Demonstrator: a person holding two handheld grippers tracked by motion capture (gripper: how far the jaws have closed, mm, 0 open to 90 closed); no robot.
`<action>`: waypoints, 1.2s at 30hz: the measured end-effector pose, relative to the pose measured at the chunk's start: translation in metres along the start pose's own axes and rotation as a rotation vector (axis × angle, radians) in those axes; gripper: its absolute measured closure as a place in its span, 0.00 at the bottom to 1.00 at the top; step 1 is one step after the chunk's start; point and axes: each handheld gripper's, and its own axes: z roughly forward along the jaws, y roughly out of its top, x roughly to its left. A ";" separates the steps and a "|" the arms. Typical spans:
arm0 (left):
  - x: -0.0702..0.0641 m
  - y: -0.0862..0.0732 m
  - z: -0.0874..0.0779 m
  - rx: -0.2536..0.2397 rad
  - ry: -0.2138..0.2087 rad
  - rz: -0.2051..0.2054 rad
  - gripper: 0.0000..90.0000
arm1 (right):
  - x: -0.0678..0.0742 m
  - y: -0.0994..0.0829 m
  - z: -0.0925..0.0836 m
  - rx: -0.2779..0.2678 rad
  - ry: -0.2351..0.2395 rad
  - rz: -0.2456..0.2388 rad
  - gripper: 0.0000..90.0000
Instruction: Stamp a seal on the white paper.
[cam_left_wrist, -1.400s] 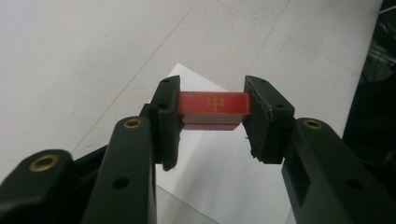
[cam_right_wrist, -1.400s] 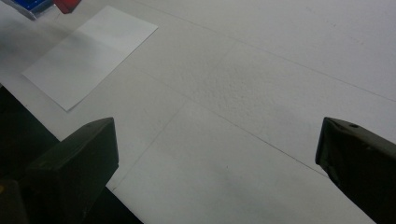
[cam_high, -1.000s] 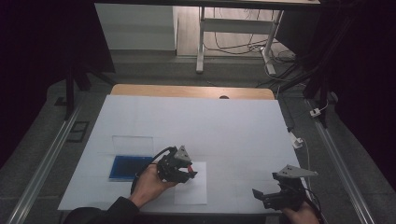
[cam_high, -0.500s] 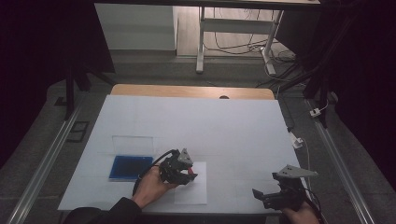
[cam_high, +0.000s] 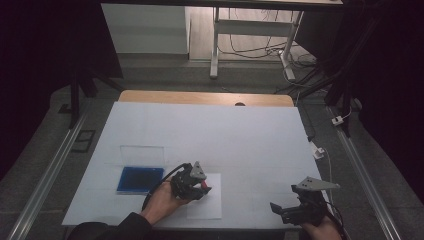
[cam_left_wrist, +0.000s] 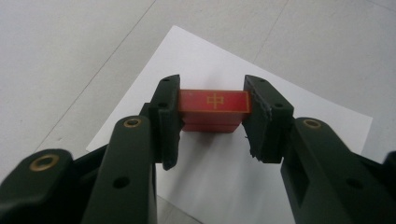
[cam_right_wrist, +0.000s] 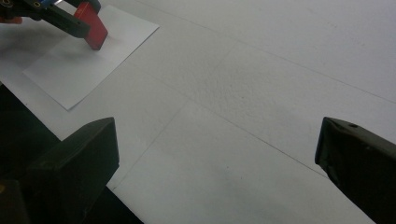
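Observation:
My left gripper (cam_left_wrist: 212, 123) is shut on a red stamp block (cam_left_wrist: 214, 109) with a gold character on its top face. It holds the block over a white sheet of paper (cam_left_wrist: 233, 177) and tilts it down toward the sheet. From above, the left gripper (cam_high: 200, 186) sits at the paper's (cam_high: 207, 205) left part near the table's front. In the right gripper view the red block (cam_right_wrist: 92, 25) shows far off at top left, its lower end on or just above the paper (cam_right_wrist: 65, 70). My right gripper (cam_high: 285, 210) rests open at the front right, its jaws wide apart over bare table.
A blue ink pad (cam_high: 141, 179) in a case with its clear lid (cam_high: 142, 152) open lies left of the paper. The white table cover (cam_high: 225, 135) stretches back to a wooden edge (cam_high: 200, 97). A white plug and cable (cam_high: 317, 150) lie at the right edge.
The left gripper with the red block has shifted slightly over the paper. The right gripper has kept still.

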 end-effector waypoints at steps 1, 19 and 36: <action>-0.001 0.000 0.000 0.002 0.007 0.005 0.65 | 0.000 0.000 0.000 0.000 -0.001 -0.001 0.00; 0.006 -0.002 0.001 -0.012 -0.042 -0.035 0.65 | 0.000 0.000 0.000 0.003 -0.004 -0.003 0.00; 0.007 -0.003 0.001 -0.020 -0.046 -0.033 0.65 | 0.000 0.000 0.001 0.006 -0.004 -0.004 0.00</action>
